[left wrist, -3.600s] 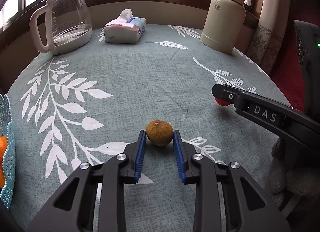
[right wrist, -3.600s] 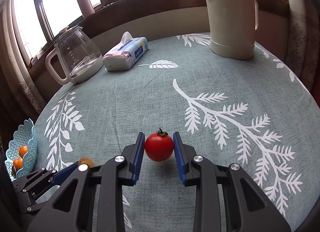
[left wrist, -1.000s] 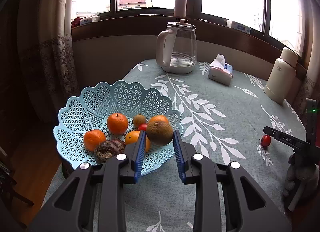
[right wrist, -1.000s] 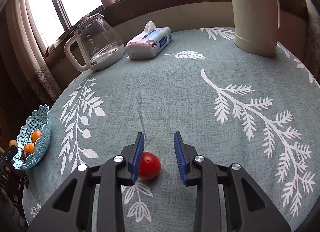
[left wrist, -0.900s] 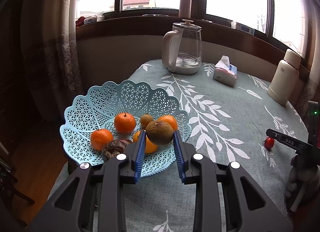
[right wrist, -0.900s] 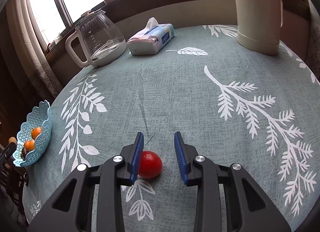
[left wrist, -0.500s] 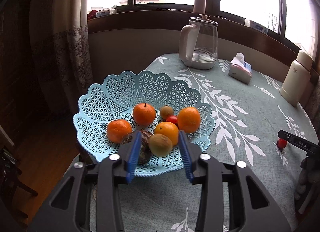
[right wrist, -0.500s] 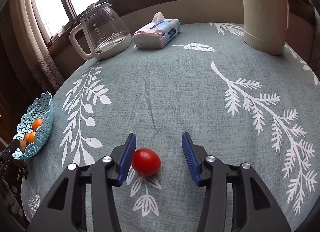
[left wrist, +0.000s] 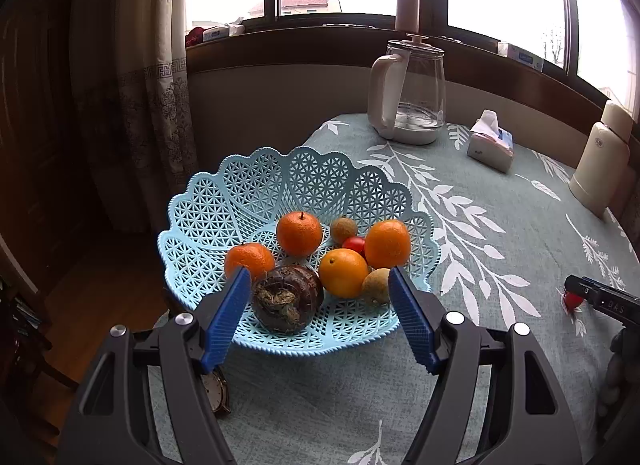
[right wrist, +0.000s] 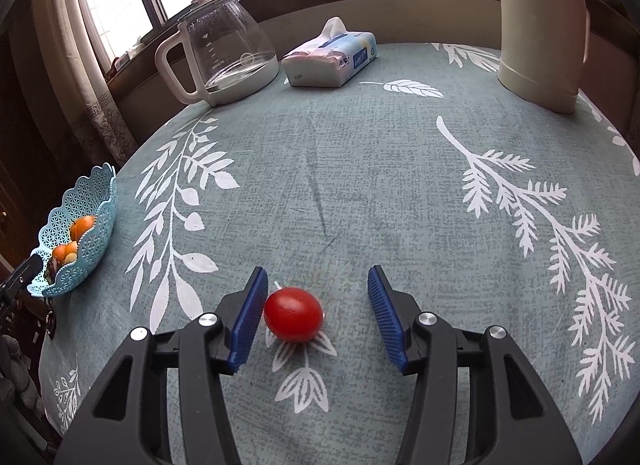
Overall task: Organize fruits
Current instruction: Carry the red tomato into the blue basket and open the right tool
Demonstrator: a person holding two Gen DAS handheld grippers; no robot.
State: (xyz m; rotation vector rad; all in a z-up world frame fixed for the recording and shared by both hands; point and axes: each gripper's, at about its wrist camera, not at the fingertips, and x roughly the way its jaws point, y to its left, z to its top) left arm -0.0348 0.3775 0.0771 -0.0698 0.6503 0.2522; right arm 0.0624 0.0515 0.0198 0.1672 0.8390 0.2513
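Note:
A light-blue lattice basket holds several oranges, a dark brown fruit, a small red tomato and two small brown fruits; one of them lies at the front right of the pile. My left gripper hovers open just in front of the basket, holding nothing. In the right wrist view a red tomato lies on the tablecloth, close to the left finger of my open right gripper. The basket shows at far left there.
A glass kettle, a tissue pack and a cream thermos stand along the table's far side. A small clock lies under the basket's near edge. The table's left edge drops to a wooden floor.
My left gripper let the small brown fruit drop into the basket and spread wide. My right gripper opened wider around the tomato, which stays on the cloth.

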